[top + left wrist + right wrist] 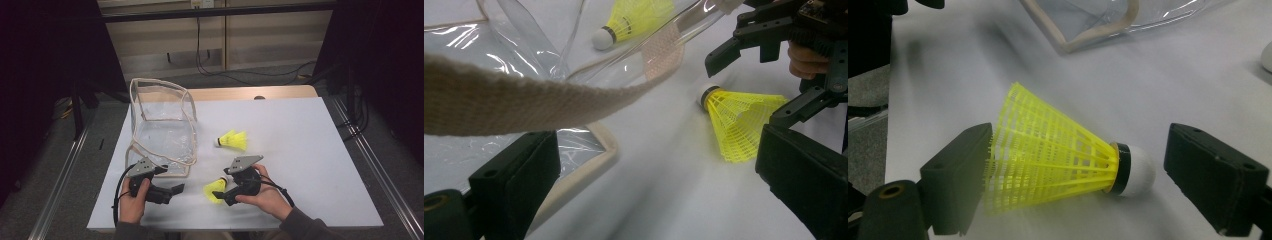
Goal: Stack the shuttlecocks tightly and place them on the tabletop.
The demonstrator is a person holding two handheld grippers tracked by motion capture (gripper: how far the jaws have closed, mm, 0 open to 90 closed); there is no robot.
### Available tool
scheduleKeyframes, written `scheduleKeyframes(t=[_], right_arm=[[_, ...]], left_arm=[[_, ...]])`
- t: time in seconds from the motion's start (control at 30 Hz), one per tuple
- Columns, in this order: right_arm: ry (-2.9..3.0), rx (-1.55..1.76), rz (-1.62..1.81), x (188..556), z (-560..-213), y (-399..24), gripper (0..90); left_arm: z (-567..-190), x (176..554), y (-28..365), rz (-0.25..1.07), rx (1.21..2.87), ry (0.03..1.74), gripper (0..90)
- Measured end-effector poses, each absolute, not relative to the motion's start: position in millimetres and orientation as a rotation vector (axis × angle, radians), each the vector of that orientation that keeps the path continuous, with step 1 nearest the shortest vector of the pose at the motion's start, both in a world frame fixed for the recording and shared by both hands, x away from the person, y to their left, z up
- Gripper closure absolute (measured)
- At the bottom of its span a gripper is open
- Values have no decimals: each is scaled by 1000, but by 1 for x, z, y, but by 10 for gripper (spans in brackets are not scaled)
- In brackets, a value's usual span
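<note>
A yellow plastic shuttlecock [1048, 160] with a white cork lies on its side on the white board between the jaws of my right gripper [1078, 155]. One pad touches the edge of the skirt; the other stands clear of the cork, so the jaws are open around it. In the high view this shuttlecock [212, 190] is at the front middle, with the right gripper [220, 187] pointing left. My left gripper [177, 190] is open at the front left, beside the clear bag [162, 127], with nothing between its jaws [654, 150]. A second shuttlecock [233, 140] lies farther back.
The clear bag stands open on the left of the white board [300, 150], its cream strap [524, 100] hanging across the left gripper view. Bare board stretches to the right. Metal rails run along both sides of the table, and cables lie on the floor behind.
</note>
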State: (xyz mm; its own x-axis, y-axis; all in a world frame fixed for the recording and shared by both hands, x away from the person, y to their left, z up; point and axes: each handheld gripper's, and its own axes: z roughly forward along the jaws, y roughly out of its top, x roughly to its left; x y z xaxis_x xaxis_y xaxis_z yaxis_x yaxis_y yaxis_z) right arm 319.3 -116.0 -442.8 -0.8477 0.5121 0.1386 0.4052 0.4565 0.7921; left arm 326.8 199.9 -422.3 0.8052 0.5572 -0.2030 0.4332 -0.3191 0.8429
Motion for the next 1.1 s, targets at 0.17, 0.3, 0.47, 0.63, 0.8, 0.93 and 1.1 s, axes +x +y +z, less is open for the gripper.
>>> scheduleKeyframes(t=[0.17,0.3,0.47,0.63,0.8,0.93,1.1], right_arm=[[2567,808,1351,319,-442,-117,150],[2552,818,1358,320,-440,-119,162],[2529,832,1357,322,-437,-124,192],[2502,847,1358,324,-434,-130,303],[2486,854,1353,324,-430,-135,444],[2456,898,1343,326,-427,-142,522],[2443,938,1313,329,-424,-152,672]], left_arm=[[-422,327,200,152,1962,739,42],[-422,327,200,152,1961,741,42],[-422,327,199,152,1964,741,42],[-423,327,199,149,1964,743,42],[-423,327,199,148,1964,743,42],[-423,327,199,148,1964,742,42],[-423,327,198,149,1962,743,42]])
